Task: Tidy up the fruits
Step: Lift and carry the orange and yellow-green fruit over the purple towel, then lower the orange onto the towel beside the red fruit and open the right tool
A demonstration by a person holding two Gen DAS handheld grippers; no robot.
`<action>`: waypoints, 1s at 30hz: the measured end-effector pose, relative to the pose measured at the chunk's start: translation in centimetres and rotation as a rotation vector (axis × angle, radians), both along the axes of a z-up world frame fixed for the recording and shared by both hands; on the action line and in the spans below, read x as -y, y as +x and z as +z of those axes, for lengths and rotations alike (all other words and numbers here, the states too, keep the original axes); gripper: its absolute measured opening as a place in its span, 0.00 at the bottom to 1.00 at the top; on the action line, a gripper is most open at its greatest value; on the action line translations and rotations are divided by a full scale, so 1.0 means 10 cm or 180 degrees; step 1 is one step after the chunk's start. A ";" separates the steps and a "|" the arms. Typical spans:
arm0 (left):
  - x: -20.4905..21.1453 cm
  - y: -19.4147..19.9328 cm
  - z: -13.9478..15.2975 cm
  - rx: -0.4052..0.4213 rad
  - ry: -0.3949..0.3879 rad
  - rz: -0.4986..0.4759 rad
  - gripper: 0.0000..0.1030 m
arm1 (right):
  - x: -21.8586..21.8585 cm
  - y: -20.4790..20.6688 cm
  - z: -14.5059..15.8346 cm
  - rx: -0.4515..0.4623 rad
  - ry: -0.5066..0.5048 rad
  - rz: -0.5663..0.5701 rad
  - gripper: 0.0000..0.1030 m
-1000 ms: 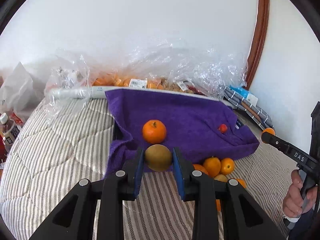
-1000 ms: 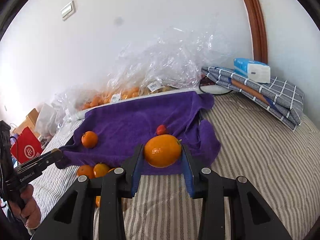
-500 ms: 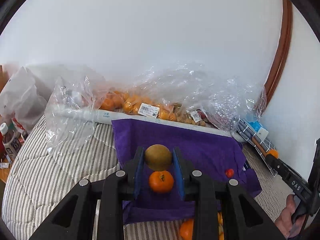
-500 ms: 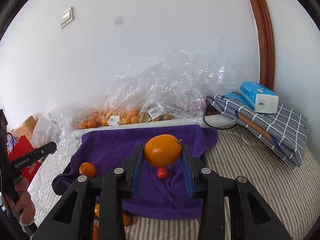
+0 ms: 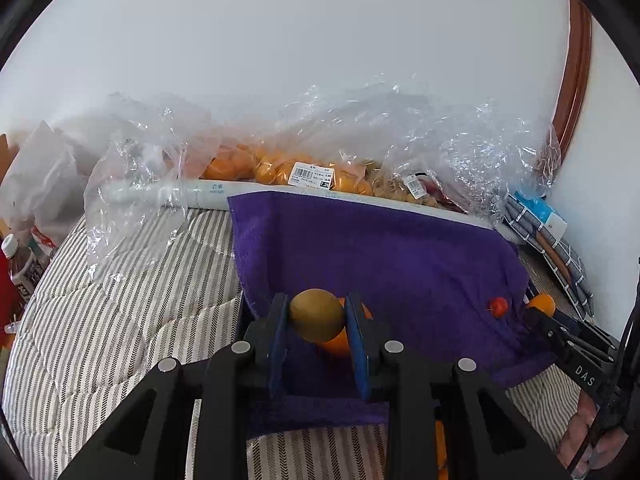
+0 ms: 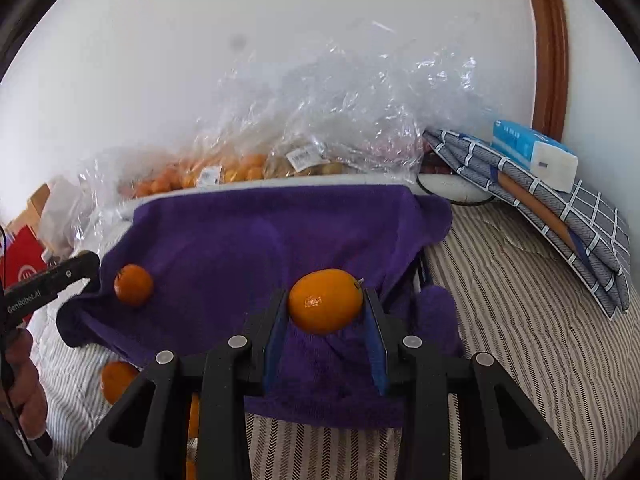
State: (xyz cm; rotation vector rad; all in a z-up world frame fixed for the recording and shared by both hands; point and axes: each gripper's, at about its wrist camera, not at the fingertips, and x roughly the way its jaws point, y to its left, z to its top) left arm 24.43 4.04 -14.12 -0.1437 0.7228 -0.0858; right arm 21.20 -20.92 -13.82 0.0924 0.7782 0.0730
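My left gripper (image 5: 317, 316) is shut on a brown-green kiwi (image 5: 316, 314) and holds it over the purple towel (image 5: 400, 264). A tangerine (image 5: 338, 342) lies on the towel right behind the kiwi, half hidden. A small red fruit (image 5: 497, 305) sits on the towel's right part. My right gripper (image 6: 325, 302) is shut on a large orange (image 6: 325, 300) over the towel's (image 6: 256, 248) near right part. The tangerine (image 6: 133, 284) shows at the towel's left edge there. The left gripper's finger (image 6: 52, 282) enters that view from the left.
Clear plastic bags of oranges (image 5: 280, 168) lie along the wall behind the towel. Loose oranges (image 6: 118, 380) lie on the striped bed in front of the towel. A folded checked cloth with a tissue pack (image 6: 532, 154) is at the right. Bottles (image 5: 24, 268) stand far left.
Both grippers, each still holding its fruit, have come lower and closer over the purple towel. The small red fruit is now hidden behind the orange in the right wrist view.
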 end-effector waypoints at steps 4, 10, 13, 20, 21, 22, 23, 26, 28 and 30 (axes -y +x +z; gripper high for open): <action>-0.05 0.04 -0.03 -0.0122 -0.0079 0.0047 0.26 | -0.06 0.02 -0.04 -0.0067 -0.0078 0.0041 0.35; -0.04 0.10 -0.13 -0.0297 -0.0088 0.0027 0.26 | -0.05 0.06 -0.09 -0.0157 -0.0077 0.0009 0.36; 0.01 0.10 -0.16 -0.0345 -0.0035 0.0002 0.26 | -0.05 0.07 -0.10 -0.0176 -0.0085 0.0008 0.36; 0.06 0.10 -0.20 -0.0350 0.0072 -0.0032 0.26 | -0.10 0.05 -0.10 -0.0154 -0.0157 0.0051 0.36; 0.06 0.10 -0.20 -0.0351 0.0067 -0.0038 0.26 | -0.10 0.05 -0.09 -0.0143 -0.0161 0.0054 0.36; 0.07 0.10 -0.20 -0.0353 0.0058 -0.0053 0.26 | -0.10 0.04 -0.09 -0.0128 -0.0163 0.0058 0.37; 0.07 0.10 -0.20 -0.0351 0.0056 -0.0059 0.26 | -0.11 0.04 -0.08 -0.0116 -0.0166 0.0058 0.40; 0.08 0.09 -0.20 -0.0323 0.0061 -0.0084 0.26 | -0.10 0.02 -0.06 -0.0066 -0.0163 0.0048 0.46; 0.09 0.09 -0.21 -0.0316 0.0058 -0.0100 0.26 | -0.10 0.01 -0.04 -0.0043 -0.0153 0.0045 0.49; 0.10 0.09 -0.20 -0.0314 0.0063 -0.0095 0.26 | -0.09 0.01 -0.03 -0.0025 -0.0152 0.0029 0.50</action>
